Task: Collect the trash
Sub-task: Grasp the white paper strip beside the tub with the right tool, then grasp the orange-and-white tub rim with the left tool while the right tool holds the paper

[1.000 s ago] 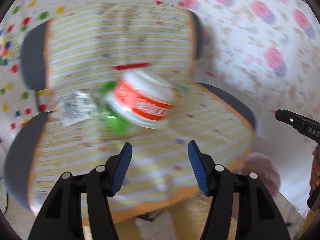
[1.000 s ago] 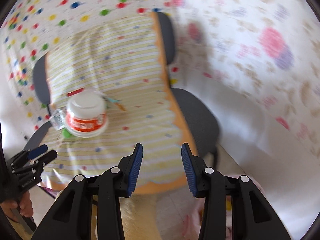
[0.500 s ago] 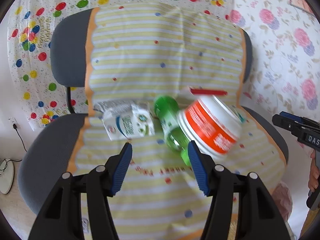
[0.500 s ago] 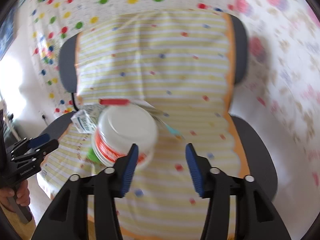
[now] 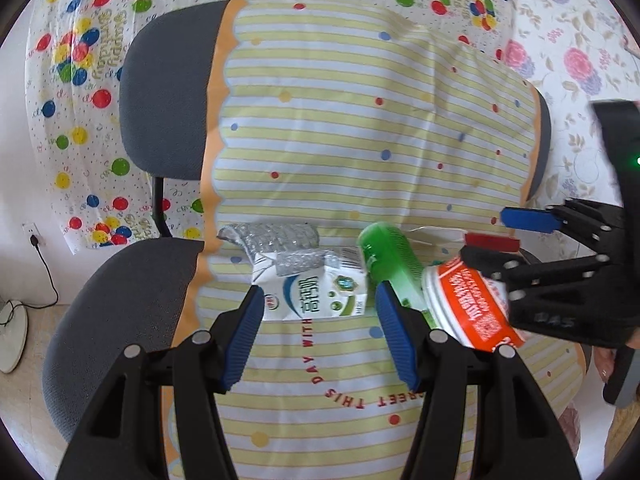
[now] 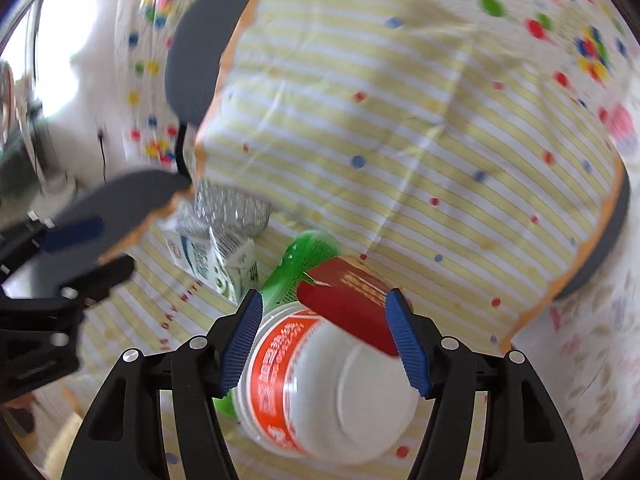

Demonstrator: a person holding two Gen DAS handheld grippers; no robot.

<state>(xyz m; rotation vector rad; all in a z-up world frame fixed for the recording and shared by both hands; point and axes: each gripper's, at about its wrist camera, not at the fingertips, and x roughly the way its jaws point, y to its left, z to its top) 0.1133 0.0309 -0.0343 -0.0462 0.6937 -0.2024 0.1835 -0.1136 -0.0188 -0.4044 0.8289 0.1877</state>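
A crushed white milk carton [image 5: 316,288] with a silver foil top lies on the chair seat, just beyond the open fingertips of my left gripper [image 5: 320,320]. Right of it lie a green bottle [image 5: 390,256] and a white tub with an orange label [image 5: 468,308]. A flat red piece [image 5: 492,242] rests on the tub. My right gripper [image 6: 324,312] hangs over the tub [image 6: 320,380] with its jaws opening; the tub and the red piece [image 6: 348,304] sit between the pads, not pressed. In the left wrist view, the right gripper [image 5: 484,236] comes in from the right.
A grey office chair [image 5: 160,92] is draped with a yellow-striped plastic cloth [image 5: 360,120]. Balloon-print sheeting [image 5: 80,60] covers the wall behind, floral sheeting [image 5: 576,64] the right. A wall socket with a cable [image 5: 34,240] is low on the left. A hand [image 5: 616,360] holds the right gripper.
Both grippers have swung in toward the chair seat. The left one now faces the carton. The right one has rolled, come over the tub and spread its jaws wider.
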